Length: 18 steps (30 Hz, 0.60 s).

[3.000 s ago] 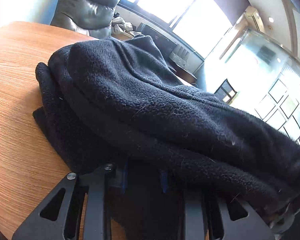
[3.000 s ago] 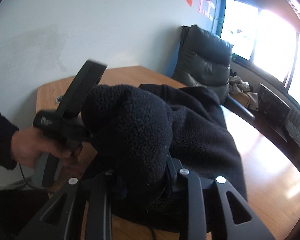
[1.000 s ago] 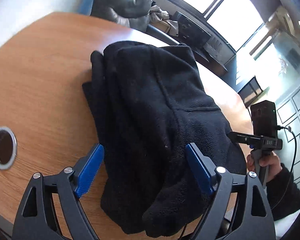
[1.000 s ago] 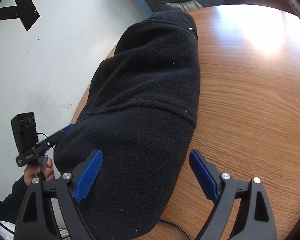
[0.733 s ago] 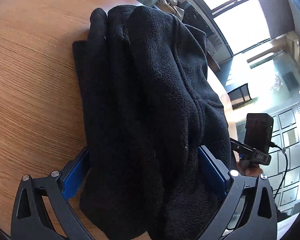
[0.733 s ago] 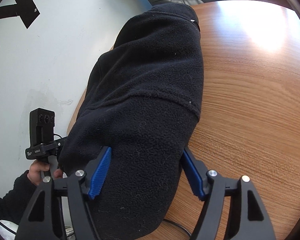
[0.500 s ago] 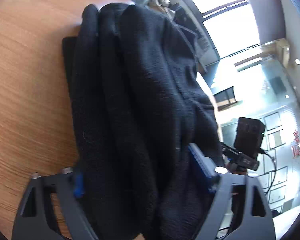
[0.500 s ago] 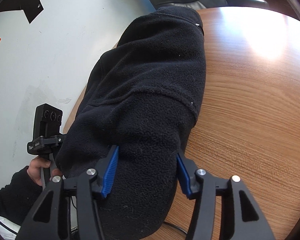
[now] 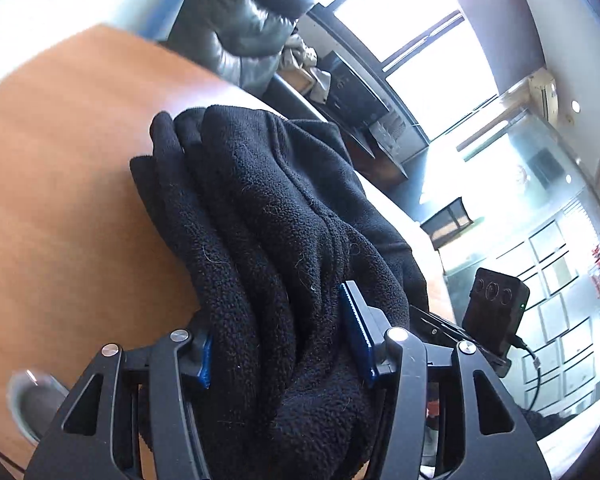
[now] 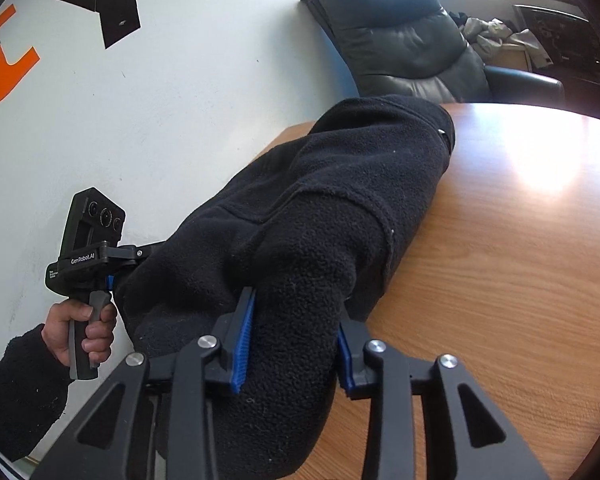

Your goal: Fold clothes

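With the left gripper (image 9: pixel 280 344) and right gripper (image 10: pixel 290 344) each clamped on a thick roll at the near end of the folded black fleece (image 10: pixel 340 208) lying on the worktop (image 10: pixel 520 260), both held low and pointing along it, uneven lifting could spill the layers apart.

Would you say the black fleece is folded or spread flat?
Folded: the black fleece lies bunched in stacked layers on the table.
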Motion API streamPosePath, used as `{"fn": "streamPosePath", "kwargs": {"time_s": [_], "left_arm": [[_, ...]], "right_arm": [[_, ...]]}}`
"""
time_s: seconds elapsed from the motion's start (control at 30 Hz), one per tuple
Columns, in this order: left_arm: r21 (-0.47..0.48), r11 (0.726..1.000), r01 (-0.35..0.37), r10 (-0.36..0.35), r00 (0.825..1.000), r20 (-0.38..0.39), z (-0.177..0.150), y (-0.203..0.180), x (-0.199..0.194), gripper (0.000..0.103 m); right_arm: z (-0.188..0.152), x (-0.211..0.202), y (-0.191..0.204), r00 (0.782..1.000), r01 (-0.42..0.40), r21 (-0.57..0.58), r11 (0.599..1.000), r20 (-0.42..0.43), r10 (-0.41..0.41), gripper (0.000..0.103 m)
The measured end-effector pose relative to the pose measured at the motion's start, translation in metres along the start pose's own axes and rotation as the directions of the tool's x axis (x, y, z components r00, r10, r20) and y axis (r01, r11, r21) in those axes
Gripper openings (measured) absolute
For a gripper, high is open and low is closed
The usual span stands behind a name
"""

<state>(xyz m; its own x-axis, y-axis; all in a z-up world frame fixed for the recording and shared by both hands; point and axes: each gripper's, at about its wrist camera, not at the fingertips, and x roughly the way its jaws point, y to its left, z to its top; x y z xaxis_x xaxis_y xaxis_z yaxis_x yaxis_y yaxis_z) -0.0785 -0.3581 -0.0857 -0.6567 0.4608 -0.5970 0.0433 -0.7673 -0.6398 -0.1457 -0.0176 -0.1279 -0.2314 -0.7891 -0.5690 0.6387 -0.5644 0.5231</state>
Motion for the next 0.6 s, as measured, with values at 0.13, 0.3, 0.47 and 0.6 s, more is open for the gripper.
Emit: {"fn": "streamPosePath", "kwargs": {"time_s": [0.13,0.3,0.47,0.6], "left_arm": [[0.026,0.998,-0.055,0.053,0.997,0.054,0.052,0.033,-0.006,0.052],[0.026,0.990,-0.138,0.136,0.988,0.075,0.108,0.090,0.006,0.052],[-0.010,0.979,-0.205,0.205,0.975,0.088,0.123,0.129,0.008,0.060],[-0.013,0.965,-0.262,0.261,0.956,0.134,0.107,0.126,-0.010,0.066]], "right_arm": [[0.038,0.048,0.005,1.000,-0.003,0.008,1.000,0.015,0.003,0.035],[0.081,0.131,0.012,1.000,0.013,0.044,0.999,0.018,-0.014,0.035],[0.071,0.182,0.027,0.999,0.031,0.048,0.998,-0.013,-0.030,0.037],[0.066,0.175,0.031,0.999,0.049,0.023,0.999,-0.010,-0.049,0.061]]}}
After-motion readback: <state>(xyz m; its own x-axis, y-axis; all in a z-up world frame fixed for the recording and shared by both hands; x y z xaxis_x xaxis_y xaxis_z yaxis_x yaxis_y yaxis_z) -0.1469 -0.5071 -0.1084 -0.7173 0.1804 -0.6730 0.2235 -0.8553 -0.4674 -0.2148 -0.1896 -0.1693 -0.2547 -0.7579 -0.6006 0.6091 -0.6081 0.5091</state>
